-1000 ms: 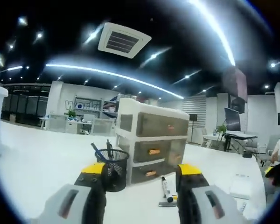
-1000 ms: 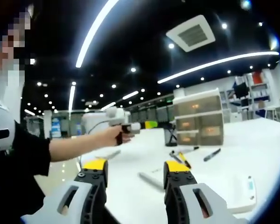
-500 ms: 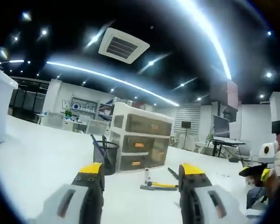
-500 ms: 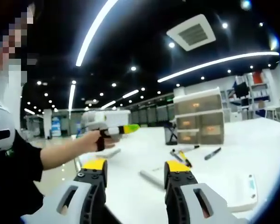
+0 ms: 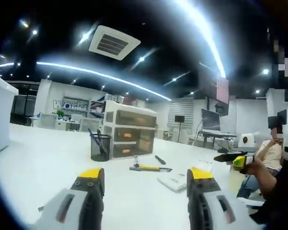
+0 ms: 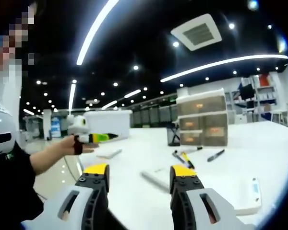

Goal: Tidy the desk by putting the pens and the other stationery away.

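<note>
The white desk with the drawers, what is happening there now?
A person holds a two-jaw gripper in each hand above the white desk. The left gripper and the right gripper are both open and hold nothing. Several pens lie loose on the desk beside the drawer unit and the black mesh pen cup. So the tidying is not yet done.

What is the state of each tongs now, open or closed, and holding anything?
Left tongs: open, holding nothing.
Right tongs: open, holding nothing.
</note>
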A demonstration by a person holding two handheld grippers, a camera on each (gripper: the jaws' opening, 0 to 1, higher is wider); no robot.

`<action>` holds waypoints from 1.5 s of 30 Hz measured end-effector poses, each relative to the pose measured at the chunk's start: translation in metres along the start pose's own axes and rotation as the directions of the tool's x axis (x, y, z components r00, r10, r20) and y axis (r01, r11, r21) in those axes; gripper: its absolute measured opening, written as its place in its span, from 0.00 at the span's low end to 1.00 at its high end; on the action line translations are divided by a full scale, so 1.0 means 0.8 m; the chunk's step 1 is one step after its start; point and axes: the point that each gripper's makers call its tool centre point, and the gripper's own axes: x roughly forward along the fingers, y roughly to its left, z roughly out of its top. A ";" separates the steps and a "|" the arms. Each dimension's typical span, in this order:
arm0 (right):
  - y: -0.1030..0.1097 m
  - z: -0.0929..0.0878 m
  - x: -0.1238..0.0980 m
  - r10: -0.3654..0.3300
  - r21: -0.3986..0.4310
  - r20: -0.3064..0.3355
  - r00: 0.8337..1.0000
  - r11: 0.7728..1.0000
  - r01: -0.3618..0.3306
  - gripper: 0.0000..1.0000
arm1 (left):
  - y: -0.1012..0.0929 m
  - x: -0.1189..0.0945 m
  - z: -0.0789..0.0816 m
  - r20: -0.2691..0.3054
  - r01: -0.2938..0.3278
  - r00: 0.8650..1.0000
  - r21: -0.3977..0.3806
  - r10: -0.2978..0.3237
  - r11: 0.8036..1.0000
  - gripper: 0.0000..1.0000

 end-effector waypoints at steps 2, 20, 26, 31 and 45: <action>-0.001 -0.002 -0.001 -0.003 -0.002 -0.008 1.000 1.000 0.003 0.48 | -0.004 -0.010 -0.004 -0.010 -0.001 1.000 0.019 0.001 1.000 0.70; -0.023 -0.004 -0.013 -0.050 -0.100 -0.112 0.992 0.994 0.039 0.52 | -0.044 -0.079 -0.026 -0.160 0.031 0.987 0.062 -0.021 0.998 0.71; -0.028 -0.004 -0.017 -0.062 -0.153 -0.152 0.986 0.987 0.038 0.52 | -0.050 -0.086 -0.040 -0.200 0.038 0.979 0.066 -0.024 0.997 0.71; -0.032 -0.003 -0.019 -0.073 -0.176 -0.168 0.983 0.984 0.043 0.52 | -0.055 -0.087 -0.051 -0.242 0.054 0.969 0.059 -0.038 0.997 0.71; -0.043 0.009 -0.006 -0.084 -0.257 -0.256 0.963 0.966 0.015 0.49 | -0.054 -0.094 -0.056 -0.256 0.040 0.966 0.068 -0.021 0.997 0.71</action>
